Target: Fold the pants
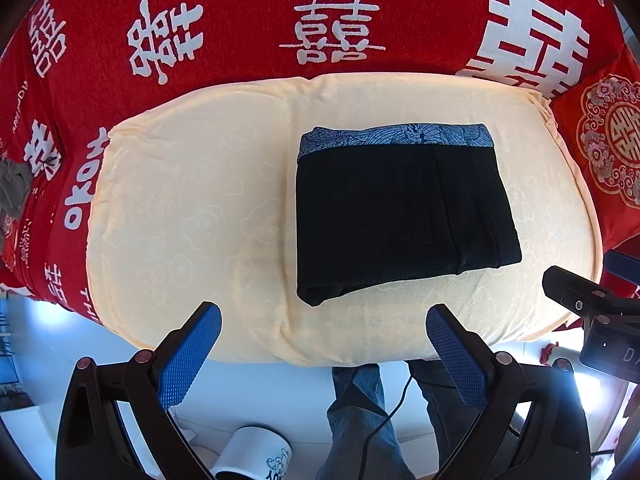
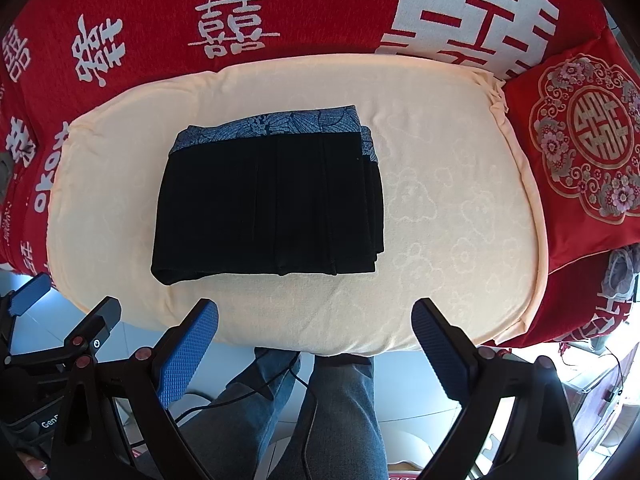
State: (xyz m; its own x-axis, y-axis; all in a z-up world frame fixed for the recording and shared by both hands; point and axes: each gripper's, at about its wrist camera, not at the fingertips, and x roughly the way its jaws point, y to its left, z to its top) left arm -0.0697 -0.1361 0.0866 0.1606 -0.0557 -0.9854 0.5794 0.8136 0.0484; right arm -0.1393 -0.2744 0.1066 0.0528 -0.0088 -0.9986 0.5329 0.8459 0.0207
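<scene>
The black pants (image 1: 404, 212) with a blue patterned waistband lie folded in a compact rectangle on a cream cushion (image 1: 192, 200). They also show in the right wrist view (image 2: 268, 208), on the same cushion (image 2: 448, 208). My left gripper (image 1: 324, 320) is open and empty, held back over the cushion's near edge, apart from the pants. My right gripper (image 2: 316, 316) is open and empty, also near the front edge. Each gripper shows at the side of the other's view.
The cushion rests on a red blanket (image 1: 240, 32) with white characters. A red embroidered pillow (image 2: 584, 152) lies at the right. The person's legs in jeans (image 2: 320, 412) stand below the cushion edge. A white cup (image 1: 256, 456) sits on the floor.
</scene>
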